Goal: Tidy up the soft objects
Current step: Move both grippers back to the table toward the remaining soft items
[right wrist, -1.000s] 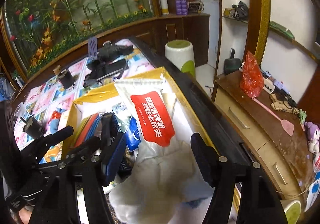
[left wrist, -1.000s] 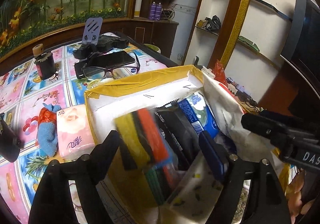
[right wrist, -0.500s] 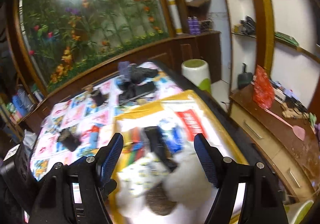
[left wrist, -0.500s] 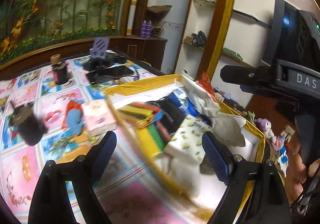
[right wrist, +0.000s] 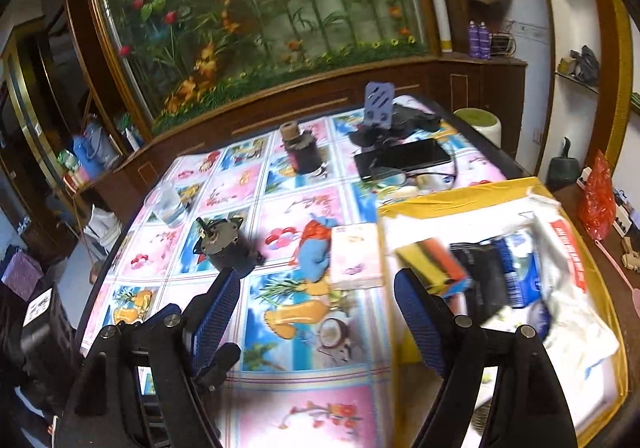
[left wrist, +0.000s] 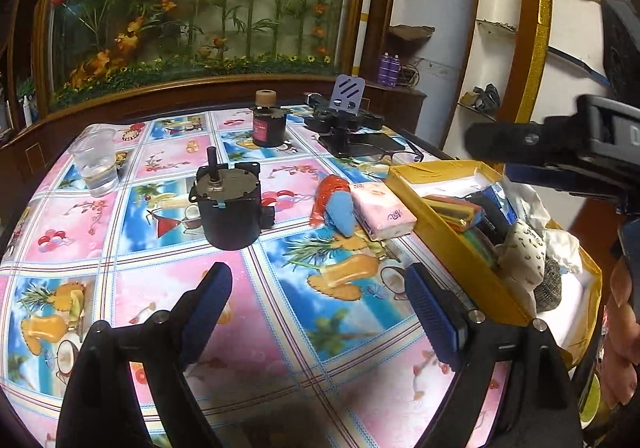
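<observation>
Between picks: left gripper (left wrist: 316, 312) wide, empty; right gripper (right wrist: 316, 312) empty, jaws opening. Tissue pack (left wrist: 382, 211) and blue toy (left wrist: 342, 211) lie just left of box (left wrist: 452, 236). Next: grab one, drop in box.

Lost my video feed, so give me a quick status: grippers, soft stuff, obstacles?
Left gripper open, empty. Right gripper opening, empty. Pink tissue pack and blue sock on table beside yellow box. Black motor left, clear of them.

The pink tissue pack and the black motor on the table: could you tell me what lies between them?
A blue and red soft toy, touching the pink tissue pack and apart from the black motor; left wrist view.
</observation>
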Available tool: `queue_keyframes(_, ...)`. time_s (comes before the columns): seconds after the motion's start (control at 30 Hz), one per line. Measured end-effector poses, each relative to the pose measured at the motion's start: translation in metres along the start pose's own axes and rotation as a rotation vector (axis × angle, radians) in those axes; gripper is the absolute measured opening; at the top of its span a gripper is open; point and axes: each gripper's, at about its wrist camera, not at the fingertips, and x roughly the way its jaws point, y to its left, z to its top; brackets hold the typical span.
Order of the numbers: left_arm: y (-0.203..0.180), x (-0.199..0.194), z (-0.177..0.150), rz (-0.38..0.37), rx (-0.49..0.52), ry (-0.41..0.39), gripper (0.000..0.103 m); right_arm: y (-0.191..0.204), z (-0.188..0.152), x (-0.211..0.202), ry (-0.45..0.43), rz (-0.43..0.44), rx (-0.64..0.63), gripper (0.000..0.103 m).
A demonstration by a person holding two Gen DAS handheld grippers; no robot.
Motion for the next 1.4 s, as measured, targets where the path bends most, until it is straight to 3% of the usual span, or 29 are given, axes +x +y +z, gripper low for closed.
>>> queue_keyframes(0.17,-0.005,0.0,0.0,-0.018,0.015,0.001,0.087,0.012,0.006,0.026,0.051,0.002,0.005,0.083)
queue_keyframes(0.53,-0.02,0.0,-0.002,-0.022,0.068,0.004,0.087,0.02,0.022,0.078,0.146,-0.093,-0.056,0.083)
queue_keyframes(0.73,-0.02,0.003,-0.002,-0.022,0.055,0.02,0.087,0.017,0.037,0.108,0.186,-0.117,-0.068,0.083)
queue_keyframes(1.17,-0.007,0.013,-0.003,-0.004,-0.006,0.075,0.087,-0.006,0.043,0.178,0.365,-0.133,-0.049,0.083)
queue_keyframes(1.4,-0.009,0.013,-0.004,-0.001,0.002,0.073,0.087,0.002,0.04,0.186,0.354,-0.177,-0.145,0.083)
